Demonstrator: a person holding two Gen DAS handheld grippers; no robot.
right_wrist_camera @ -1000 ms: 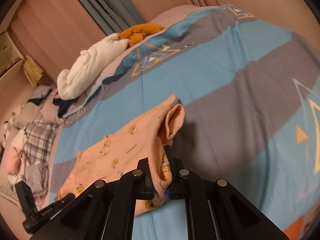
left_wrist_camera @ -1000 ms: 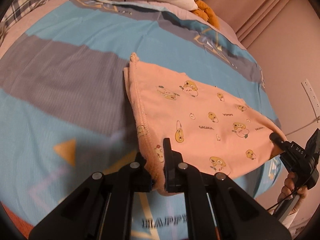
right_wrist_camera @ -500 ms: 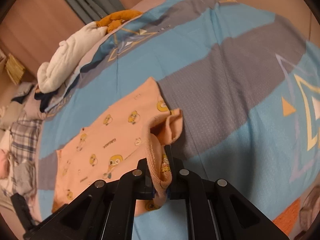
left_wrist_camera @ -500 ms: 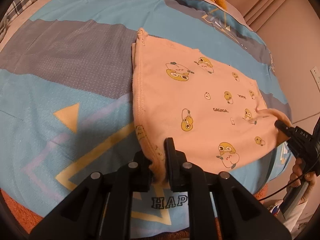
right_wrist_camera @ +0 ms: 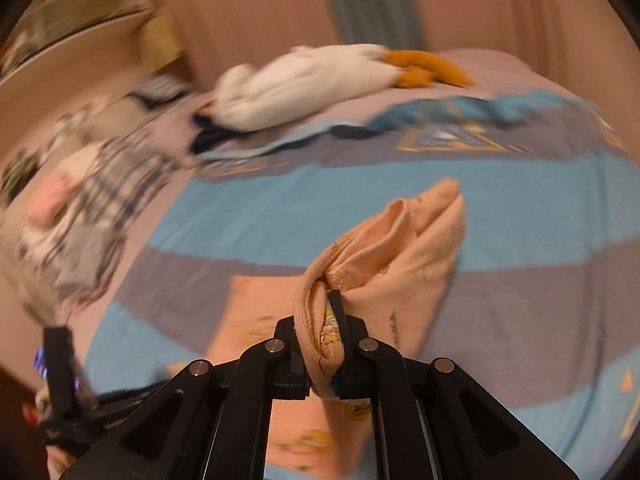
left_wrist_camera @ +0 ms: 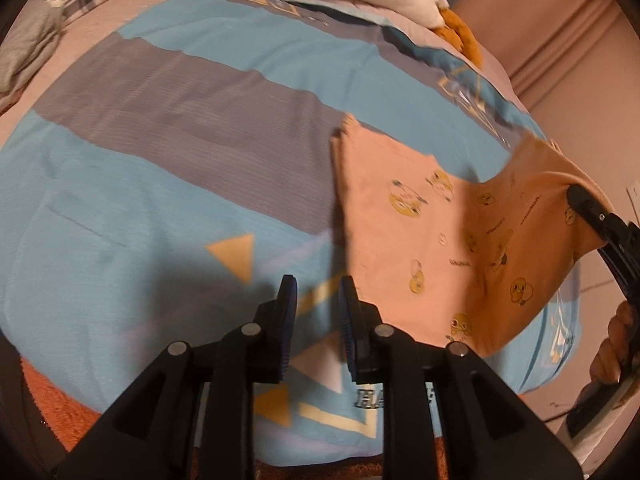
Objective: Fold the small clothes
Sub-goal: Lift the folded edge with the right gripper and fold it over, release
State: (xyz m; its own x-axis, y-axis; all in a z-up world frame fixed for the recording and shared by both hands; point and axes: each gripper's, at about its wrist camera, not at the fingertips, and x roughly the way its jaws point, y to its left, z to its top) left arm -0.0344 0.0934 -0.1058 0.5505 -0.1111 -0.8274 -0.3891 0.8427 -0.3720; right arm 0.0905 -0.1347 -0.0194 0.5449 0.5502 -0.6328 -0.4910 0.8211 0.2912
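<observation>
A small peach garment with yellow duck prints (left_wrist_camera: 404,216) lies on the striped bedspread (left_wrist_camera: 168,120). Its right part is lifted off the bed. My left gripper (left_wrist_camera: 314,312) is open and empty, just left of the garment's near edge. My right gripper (right_wrist_camera: 322,356) is shut on the garment's ribbed hem (right_wrist_camera: 316,320) and holds it up, so the cloth (right_wrist_camera: 404,264) drapes down to the bed. The right gripper also shows in the left wrist view (left_wrist_camera: 600,224) at the far right, pinching the raised edge.
A white plush toy with orange feet (right_wrist_camera: 312,80) lies at the head of the bed. Plaid and grey clothes (right_wrist_camera: 80,208) are piled at the left. A wall and curtain (left_wrist_camera: 560,20) stand to the right of the bed. An orange rug (left_wrist_camera: 52,404) lies below the bed edge.
My left gripper has opened and let go of the garment's hem, ending up left of it. My right gripper has lifted its end of the garment up and over the flat part.
</observation>
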